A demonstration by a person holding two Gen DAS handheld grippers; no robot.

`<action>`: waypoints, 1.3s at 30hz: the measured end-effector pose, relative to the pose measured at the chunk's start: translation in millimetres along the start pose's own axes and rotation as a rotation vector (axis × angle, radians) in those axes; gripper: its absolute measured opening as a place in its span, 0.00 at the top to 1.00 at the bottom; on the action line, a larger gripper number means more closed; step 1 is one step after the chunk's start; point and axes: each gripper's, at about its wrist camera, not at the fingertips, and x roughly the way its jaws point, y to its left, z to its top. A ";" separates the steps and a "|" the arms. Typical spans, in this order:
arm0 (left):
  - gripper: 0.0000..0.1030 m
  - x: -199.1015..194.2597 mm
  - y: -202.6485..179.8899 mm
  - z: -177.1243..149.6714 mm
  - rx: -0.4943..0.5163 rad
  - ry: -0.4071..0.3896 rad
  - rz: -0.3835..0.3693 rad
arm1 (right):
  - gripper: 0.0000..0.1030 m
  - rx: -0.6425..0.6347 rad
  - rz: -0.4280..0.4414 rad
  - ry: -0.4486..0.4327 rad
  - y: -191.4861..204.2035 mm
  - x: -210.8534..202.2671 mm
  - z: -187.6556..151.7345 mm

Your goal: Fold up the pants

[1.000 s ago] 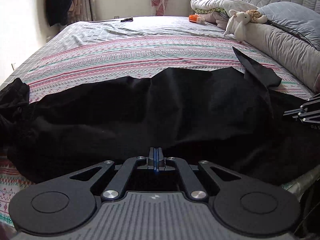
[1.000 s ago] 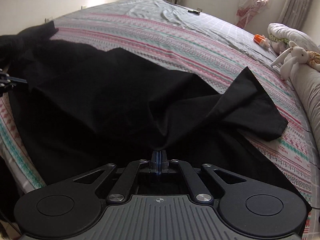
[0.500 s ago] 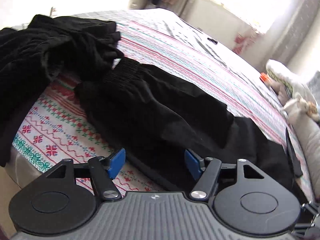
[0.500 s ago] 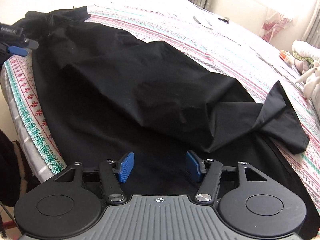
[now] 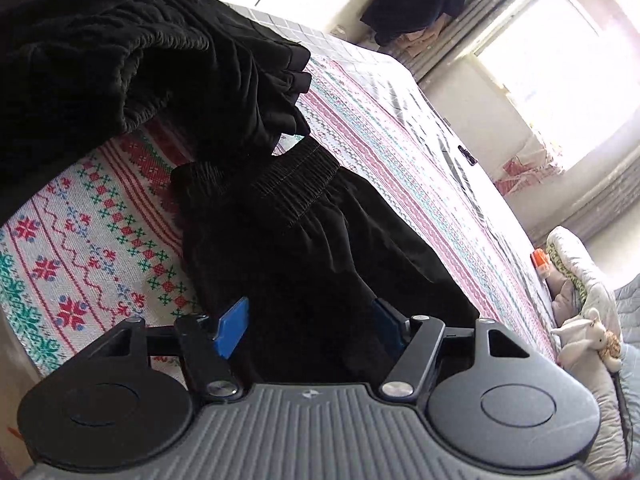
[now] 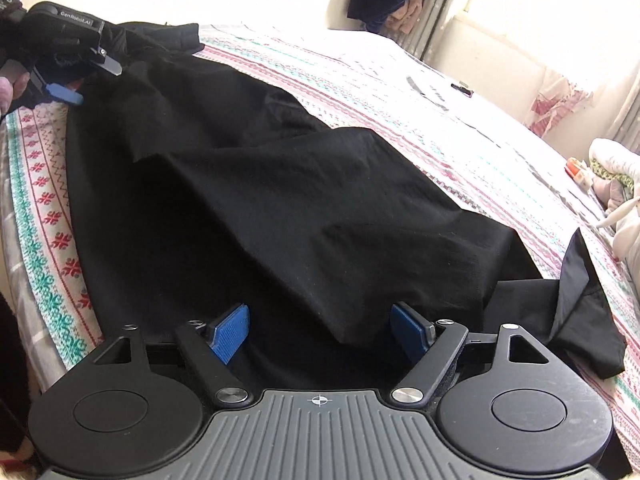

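Black pants (image 6: 280, 200) lie lengthwise along the near edge of the bed, folded with one leg over the other. Their elastic waistband (image 5: 296, 184) is at the left end, and a leg cuff (image 6: 580, 300) sticks up at the right end. My left gripper (image 5: 310, 320) hovers over the fabric just below the waistband. Its jaws are wide apart and closing a little, with the pads clear of the cloth. My right gripper (image 6: 320, 328) is over the lower legs with its jaws opening. A fold of fabric lies between its pads, untouched. The left gripper's fingers (image 6: 64, 94) show at far left.
A heap of other black clothes (image 5: 100, 60) sits at the bed's left corner, touching the waistband. The patterned bedspread (image 5: 80, 248) ends at the near edge. A stuffed toy (image 5: 588, 340), pillows and an orange object (image 5: 539, 259) are at the far right.
Both grippers were shut on pants fabric a second ago and have let go and opened. The left one rolled and swung toward the waistband end. The pants now lie flatter.
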 end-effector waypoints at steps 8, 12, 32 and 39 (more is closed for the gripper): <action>0.46 9.5 0.4 3.0 -0.044 -0.080 0.025 | 0.49 0.114 0.035 -0.007 -4.7 18.7 17.6; 0.67 9.5 -1.6 6.3 -0.025 -0.138 0.085 | 0.87 0.134 0.065 -0.003 -5.8 22.9 22.2; 0.76 -21.2 -6.7 16.9 0.196 -0.163 0.340 | 1.00 -0.033 0.266 0.016 32.6 -34.8 28.9; 0.70 -9.7 1.8 15.8 0.193 -0.055 0.409 | 0.99 -0.063 0.305 0.126 47.4 -20.0 20.6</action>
